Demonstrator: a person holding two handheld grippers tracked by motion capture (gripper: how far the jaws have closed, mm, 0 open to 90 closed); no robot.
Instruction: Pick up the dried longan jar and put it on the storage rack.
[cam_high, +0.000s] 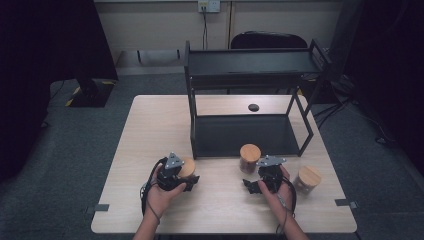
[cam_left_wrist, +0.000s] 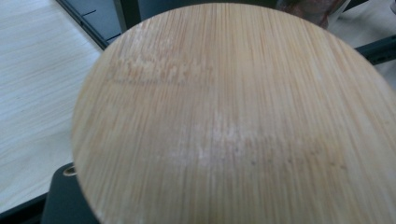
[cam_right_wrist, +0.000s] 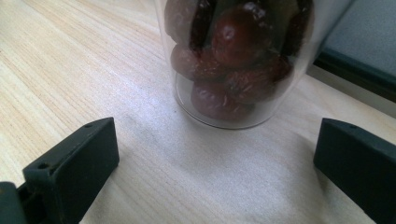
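My left gripper (cam_high: 189, 180) is at the table's front left, shut on a jar with a round bamboo lid (cam_high: 187, 167). That lid (cam_left_wrist: 229, 116) sits very close in the left gripper view and hides the jar's body; one black jaw shows at the bottom left. My right gripper (cam_high: 252, 182) rests low on the table at the front right, its jaws wide apart with nothing between them. Just beyond the right gripper (cam_right_wrist: 215, 158) stands a glass jar of dark red dried fruit (cam_right_wrist: 229, 60), which carries a bamboo lid (cam_high: 250, 151). The pads do not touch it.
A third bamboo-lidded jar (cam_high: 307, 177) stands to the right of my right hand. A black two-tier rack (cam_high: 250, 135) occupies the back middle of the wooden table (cam_high: 150, 125). A small black disc (cam_high: 253, 107) lies behind the rack's lower shelf.
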